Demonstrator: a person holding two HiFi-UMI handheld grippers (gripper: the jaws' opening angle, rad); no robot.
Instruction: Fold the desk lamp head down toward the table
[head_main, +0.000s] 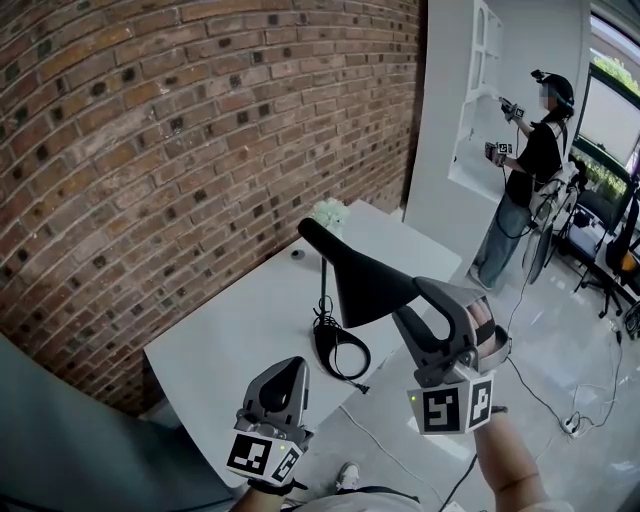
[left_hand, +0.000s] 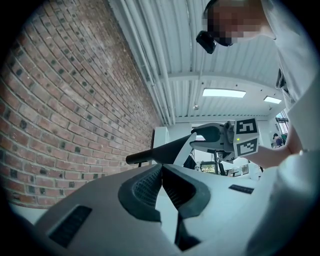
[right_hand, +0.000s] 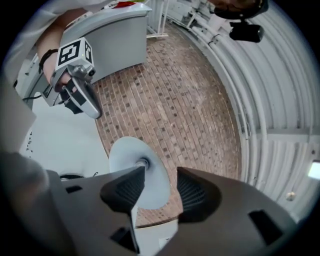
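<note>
A black desk lamp stands on the white table (head_main: 230, 330). Its cone head (head_main: 365, 285) is tilted over a ring base (head_main: 340, 352). My right gripper (head_main: 425, 292) is at the head's right rim, and its jaws stand open. In the right gripper view, the shade's white inside (right_hand: 150, 175) and bulb socket show just beyond the open right gripper (right_hand: 161, 182), with no pad pressing on them. My left gripper (head_main: 285, 370) hovers near the table's front edge, below the base, shut on nothing. In the left gripper view, the lamp head (left_hand: 162, 151) lies past the shut left gripper (left_hand: 161, 171).
A brick wall (head_main: 150, 150) runs behind the table. White flowers (head_main: 328, 212) and a small dark object (head_main: 297, 254) sit at the table's far end. The lamp's cable (head_main: 350, 380) trails off the front edge. A person (head_main: 530, 170) stands at the back right.
</note>
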